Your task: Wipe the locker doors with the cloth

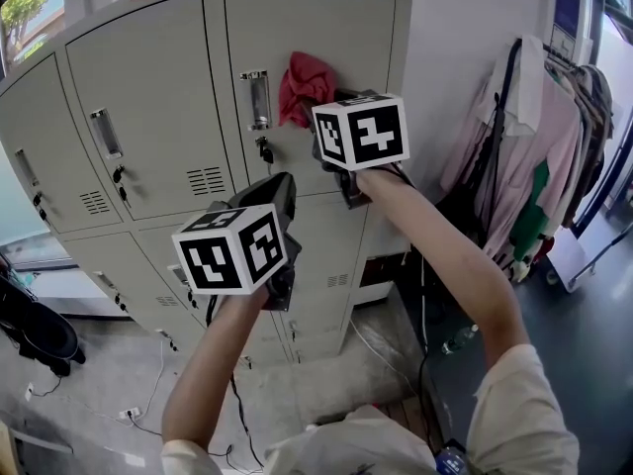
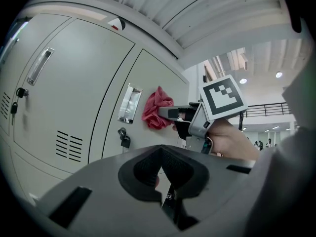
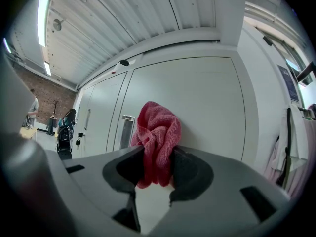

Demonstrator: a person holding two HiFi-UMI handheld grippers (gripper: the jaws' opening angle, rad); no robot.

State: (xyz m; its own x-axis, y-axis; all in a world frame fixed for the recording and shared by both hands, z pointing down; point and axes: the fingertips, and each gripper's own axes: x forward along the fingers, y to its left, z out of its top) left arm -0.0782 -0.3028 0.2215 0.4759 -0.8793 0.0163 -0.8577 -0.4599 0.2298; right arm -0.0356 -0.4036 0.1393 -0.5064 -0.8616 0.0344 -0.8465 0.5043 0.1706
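A red cloth [image 1: 300,84] is bunched against the upper right locker door [image 1: 331,33], beside its recessed handle [image 1: 256,98]. My right gripper [image 1: 318,107] is shut on the cloth [image 3: 157,132] and holds it to the door [image 3: 202,98]. In the left gripper view the cloth [image 2: 156,113] sits at the tip of the right gripper [image 2: 169,113]. My left gripper [image 1: 280,184] hangs lower, in front of the lockers' middle row, a short way off the doors. Its jaws [image 2: 163,181] are together with nothing between them.
The grey lockers [image 1: 148,97] have handles, vents and hanging keys [image 1: 264,151]. A rack of clothes [image 1: 534,156] stands to the right. Cables [image 1: 148,404] and a bottle [image 1: 460,339] lie on the floor, and a dark bag [image 1: 40,330] sits at the left.
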